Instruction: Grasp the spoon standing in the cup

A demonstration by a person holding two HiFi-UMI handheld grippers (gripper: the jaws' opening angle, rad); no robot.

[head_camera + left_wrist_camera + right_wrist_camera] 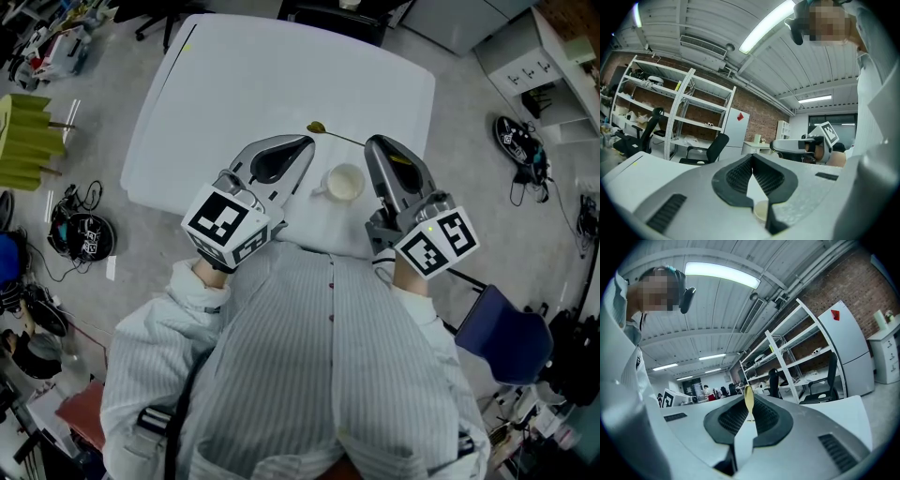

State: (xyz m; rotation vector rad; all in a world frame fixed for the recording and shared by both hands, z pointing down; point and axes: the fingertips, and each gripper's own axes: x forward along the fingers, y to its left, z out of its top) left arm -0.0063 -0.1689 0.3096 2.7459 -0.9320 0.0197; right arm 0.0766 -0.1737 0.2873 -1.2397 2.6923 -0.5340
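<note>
A white cup (344, 182) stands near the front edge of the white table (281, 75), between my two grippers. The spoon (317, 127) is out of the cup: its yellowish bowl hangs over the table just beyond the cup, and its thin handle runs back to my right gripper (373, 142). In the right gripper view the spoon (748, 399) stands upright between the pads of that gripper (749, 409), which is shut on it. My left gripper (302, 143) lies left of the cup, tips together, holding nothing. The cup's rim (761, 211) shows below its jaws (752, 158).
A blue chair (506, 333) stands at my right. Cables and gear (80, 230) lie on the floor left of the table, and a green object (23, 141) is beyond them. White shelving (553, 66) is at the back right.
</note>
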